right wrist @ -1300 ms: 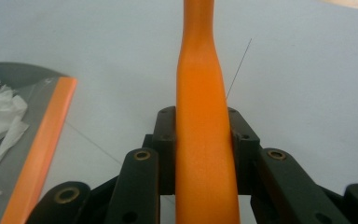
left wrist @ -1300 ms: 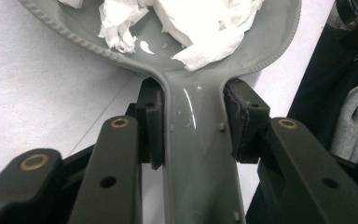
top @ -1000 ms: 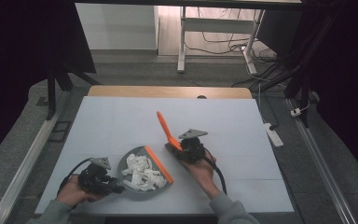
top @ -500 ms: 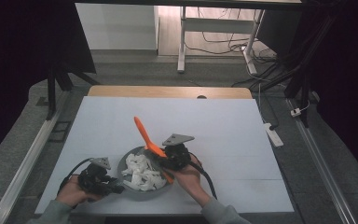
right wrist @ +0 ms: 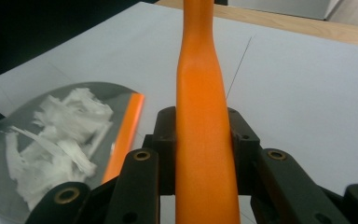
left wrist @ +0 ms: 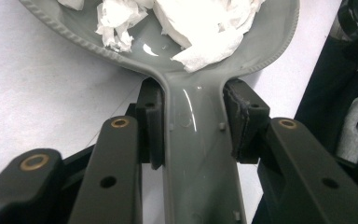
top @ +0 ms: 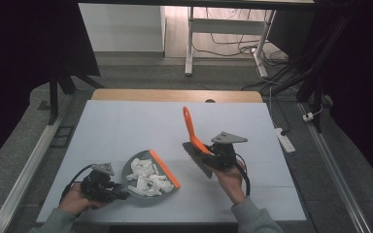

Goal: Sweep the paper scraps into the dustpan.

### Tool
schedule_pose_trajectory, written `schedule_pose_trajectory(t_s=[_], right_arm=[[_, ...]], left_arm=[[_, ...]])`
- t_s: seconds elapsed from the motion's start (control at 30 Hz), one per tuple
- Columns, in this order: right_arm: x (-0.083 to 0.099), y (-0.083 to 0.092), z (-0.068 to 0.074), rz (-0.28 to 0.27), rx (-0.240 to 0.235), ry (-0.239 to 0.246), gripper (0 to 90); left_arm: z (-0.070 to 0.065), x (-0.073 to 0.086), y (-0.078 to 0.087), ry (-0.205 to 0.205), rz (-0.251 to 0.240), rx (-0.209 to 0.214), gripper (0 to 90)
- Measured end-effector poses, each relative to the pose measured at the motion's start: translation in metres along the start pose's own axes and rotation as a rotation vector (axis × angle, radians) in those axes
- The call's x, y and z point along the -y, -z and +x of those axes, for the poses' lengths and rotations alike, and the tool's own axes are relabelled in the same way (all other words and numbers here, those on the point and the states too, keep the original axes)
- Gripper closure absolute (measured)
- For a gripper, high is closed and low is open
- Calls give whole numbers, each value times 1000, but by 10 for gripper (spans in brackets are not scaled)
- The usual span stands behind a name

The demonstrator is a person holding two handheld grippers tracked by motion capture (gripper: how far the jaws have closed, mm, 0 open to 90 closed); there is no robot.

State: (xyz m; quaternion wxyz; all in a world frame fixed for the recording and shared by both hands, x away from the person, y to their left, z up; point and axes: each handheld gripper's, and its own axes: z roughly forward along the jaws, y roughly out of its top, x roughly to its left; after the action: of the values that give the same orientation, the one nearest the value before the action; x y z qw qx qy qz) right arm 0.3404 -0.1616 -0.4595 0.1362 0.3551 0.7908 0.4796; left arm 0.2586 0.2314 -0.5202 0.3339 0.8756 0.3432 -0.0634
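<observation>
A grey dustpan (top: 137, 188) with an orange lip (top: 165, 169) lies near the table's front edge and holds crumpled white paper scraps (top: 148, 178). My left gripper (top: 119, 191) is shut on its grey handle (left wrist: 196, 158), pads pressed to both sides, left gripper (left wrist: 193, 122). To the right of the pan, my right gripper (top: 207, 152) is shut on the orange handle (top: 190, 127) of a hand brush, whose grey bristles (top: 196, 159) hang toward the table. In the right gripper view the right gripper (right wrist: 204, 144) clamps the handle (right wrist: 203, 102), with the dustpan (right wrist: 9, 154) at the left.
The white table top (top: 126, 121) has a wooden strip along its far edge (top: 175, 95). A white power strip (top: 282, 138) lies on the floor to the right. Metal rails run along both sides of the table.
Half a second ago the brush was at the dustpan's right rim. My right gripper has since carried it right and up, away from the pan. The left gripper and dustpan stayed put.
</observation>
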Motion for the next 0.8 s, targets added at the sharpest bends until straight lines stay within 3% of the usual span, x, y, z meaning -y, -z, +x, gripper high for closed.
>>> schedule_pose_trajectory(t_s=[0.27,0.43,0.8], right_arm=[[7,18,-17,-16,28,-4,703],[6,23,-21,-18,12,3,703],[8,36,-27,-25,-3,25,703]], left_arm=[[0,0,3,17,-36,-28,621],[0,-1,5,34,-57,-54,620],[0,-4,12,85,-164,-95,620]])
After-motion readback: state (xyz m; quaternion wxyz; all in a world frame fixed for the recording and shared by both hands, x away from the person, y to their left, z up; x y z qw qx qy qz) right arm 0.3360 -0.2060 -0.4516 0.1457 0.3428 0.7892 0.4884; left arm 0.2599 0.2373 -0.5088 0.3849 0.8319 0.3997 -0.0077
